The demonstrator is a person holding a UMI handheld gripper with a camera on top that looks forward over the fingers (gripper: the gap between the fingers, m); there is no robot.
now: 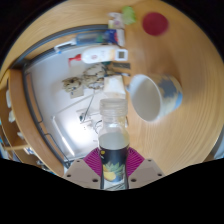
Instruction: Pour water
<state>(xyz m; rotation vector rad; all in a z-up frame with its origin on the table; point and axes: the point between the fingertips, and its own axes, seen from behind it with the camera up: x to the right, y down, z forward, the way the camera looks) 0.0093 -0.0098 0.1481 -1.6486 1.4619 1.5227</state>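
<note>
Fingers (113, 171) around upright bottle (112, 135)

One bottle (112, 150), one white cup (150, 97), one red lid (155, 23).

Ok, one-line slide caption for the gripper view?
Gripper holds a bottle tilted toward a white cup on the wooden table.

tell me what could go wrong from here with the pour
1. The bottle is gripped between the fingers low on its body, near the label; as it tips it might slip or twist in the gripper.
2. The white cup lies beyond the bottle and off to one side, so the stream may miss its mouth and wet the table.
3. The clear bottle hides much of the view ahead, so aiming looks hard.
</note>
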